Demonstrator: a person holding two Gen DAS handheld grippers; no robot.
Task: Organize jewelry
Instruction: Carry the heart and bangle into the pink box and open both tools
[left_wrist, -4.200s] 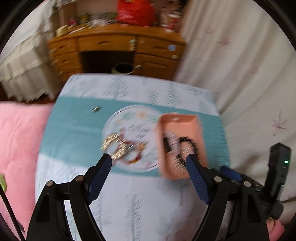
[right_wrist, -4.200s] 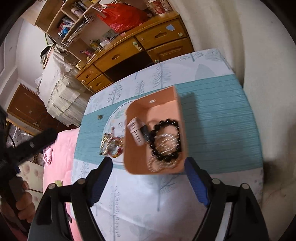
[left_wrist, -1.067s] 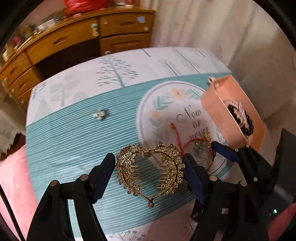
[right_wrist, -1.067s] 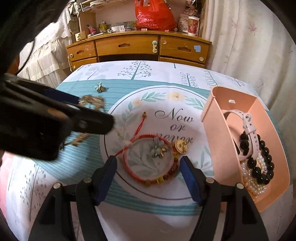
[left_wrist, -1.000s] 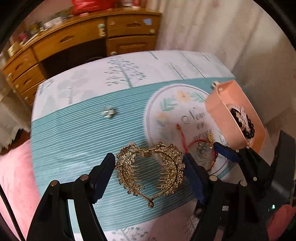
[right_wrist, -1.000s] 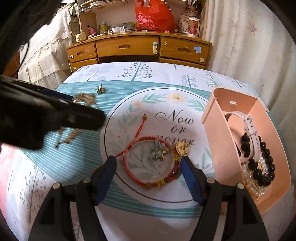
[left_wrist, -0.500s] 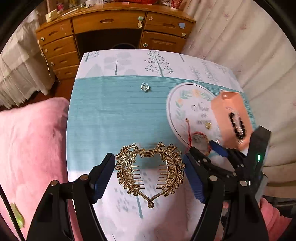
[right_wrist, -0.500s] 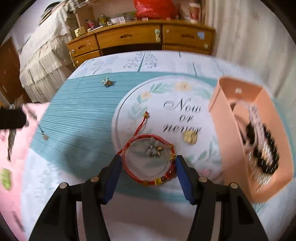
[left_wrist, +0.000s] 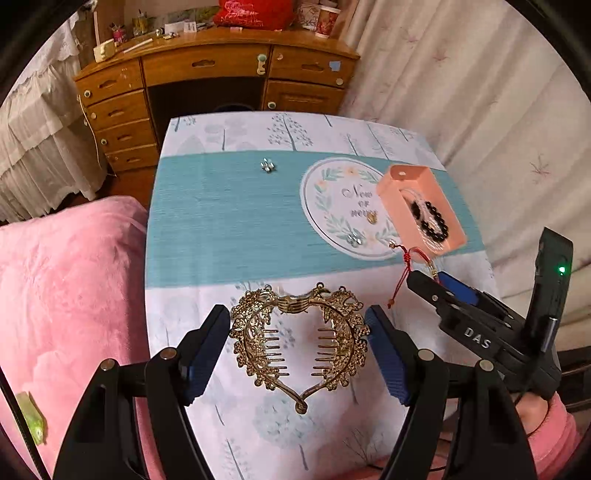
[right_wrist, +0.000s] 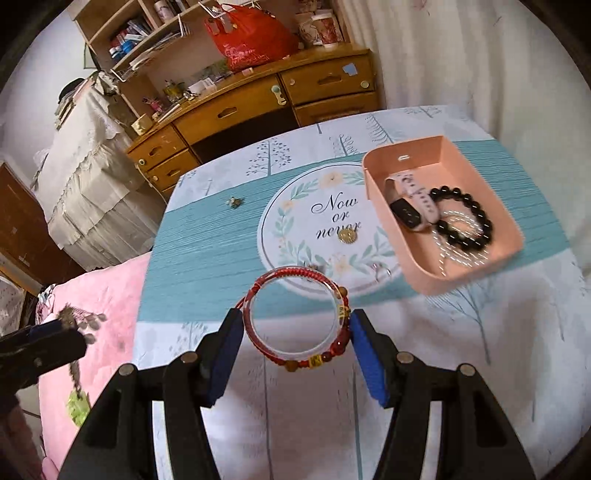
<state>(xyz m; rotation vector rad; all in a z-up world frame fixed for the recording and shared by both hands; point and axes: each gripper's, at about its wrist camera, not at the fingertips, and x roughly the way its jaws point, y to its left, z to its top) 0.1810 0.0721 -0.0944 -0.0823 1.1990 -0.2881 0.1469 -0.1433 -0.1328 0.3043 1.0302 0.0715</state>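
Since a second ago I have lifted both pieces clear of the table, and the right tool's jaws have just been closing on the bracelet that lay on the round print.

My left tool is clamped on the gold heart-shaped hair comb, one pad against each lobe, teeth facing inward, and it hangs over the near white part of the cloth. My right tool grips the red cord bracelet across its ring, pads pressing both sides; in the left wrist view its cord tail dangles below the tool.

Beyond the right tool sits the peach tray on the teal band, just beside the round "Now or never" print. In the tray lie a pale-strapped watch, a black bead bracelet and a clear or pearly bead strand that partly overlaps the black one.

On the print I see a small gold charm and a small flower-like piece near its lower edge. A tiny brooch-like piece lies alone on the teal band, well apart from the tray.

Both tools point steeply down at the table, and the right one is held by a hand in a pink sleeve. A pink blanket lies left of the table, with a wooden desk at the far end.
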